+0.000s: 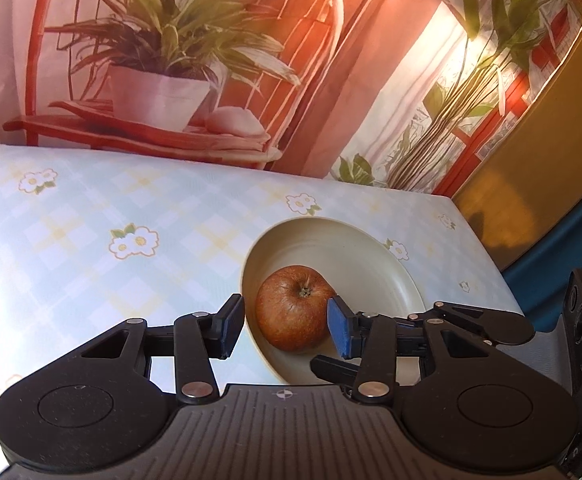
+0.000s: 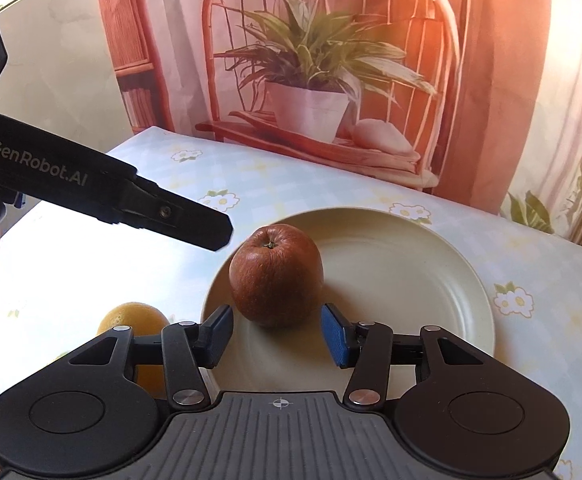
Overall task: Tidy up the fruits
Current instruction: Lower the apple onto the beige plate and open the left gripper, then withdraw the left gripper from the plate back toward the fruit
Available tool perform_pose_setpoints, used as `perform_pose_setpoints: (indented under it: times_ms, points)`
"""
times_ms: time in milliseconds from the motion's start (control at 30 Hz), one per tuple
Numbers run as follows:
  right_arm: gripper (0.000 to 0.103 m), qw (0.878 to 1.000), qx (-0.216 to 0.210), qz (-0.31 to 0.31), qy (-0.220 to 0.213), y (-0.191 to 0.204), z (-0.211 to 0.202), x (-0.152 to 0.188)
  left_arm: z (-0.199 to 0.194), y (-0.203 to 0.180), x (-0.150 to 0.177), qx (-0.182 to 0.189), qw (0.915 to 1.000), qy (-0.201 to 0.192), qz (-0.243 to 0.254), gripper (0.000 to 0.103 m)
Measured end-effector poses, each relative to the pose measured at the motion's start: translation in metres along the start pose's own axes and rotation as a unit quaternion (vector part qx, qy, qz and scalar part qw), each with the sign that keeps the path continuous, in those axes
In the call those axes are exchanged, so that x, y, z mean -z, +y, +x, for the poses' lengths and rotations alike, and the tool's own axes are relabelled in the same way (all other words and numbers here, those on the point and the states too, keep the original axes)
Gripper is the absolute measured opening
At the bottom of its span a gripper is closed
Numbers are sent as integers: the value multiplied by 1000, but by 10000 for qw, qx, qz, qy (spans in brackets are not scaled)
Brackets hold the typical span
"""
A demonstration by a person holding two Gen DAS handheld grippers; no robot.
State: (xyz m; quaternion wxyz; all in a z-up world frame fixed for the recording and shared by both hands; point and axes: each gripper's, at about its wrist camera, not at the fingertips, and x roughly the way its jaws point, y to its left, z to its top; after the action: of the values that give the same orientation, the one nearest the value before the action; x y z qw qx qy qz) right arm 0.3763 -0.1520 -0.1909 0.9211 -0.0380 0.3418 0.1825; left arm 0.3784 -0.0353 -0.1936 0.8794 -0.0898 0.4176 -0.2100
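The apple [image 2: 275, 276] sits on the plate [image 2: 431, 280], near its left edge, 1 orange [image 2: 135, 318] beside it on the table. Both tongs, left [image 1: 285, 326] and right [image 2: 277, 334], stand part open, holding nothing, apparently positioned for reaching.

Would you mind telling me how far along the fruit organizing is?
Done: the apple sits on the cream plate. In hand: nothing; the left gripper and right gripper are open, neither pressing it. Left: the orange lies on the tablecloth beside the plate.
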Motion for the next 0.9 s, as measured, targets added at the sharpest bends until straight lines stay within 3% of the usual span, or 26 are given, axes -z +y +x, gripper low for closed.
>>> perform_pose_setpoints:
  times_ms: [233, 400, 600, 800, 900]
  points:
    - [44, 9984, 142, 432, -344, 4, -34, 18, -43, 3, 15, -494, 9976, -312, 383, 48]
    - [44, 9972, 245, 407, -579, 19, -51, 32, -69, 6, 31, -711, 9946, -508, 561, 49]
    - [44, 9934, 274, 776, -803, 26, -67, 49, -81, 3, 58, -998, 9897, -770, 680, 49]
    - [44, 9905, 477, 996, -825, 24, -79, 64, -89, -7, 83, -993, 9865, -958, 877, 50]
    - [44, 9904, 564, 984, -787, 24, -83, 71, -95, -7, 89, -1048, 9858, -1082, 744, 50]
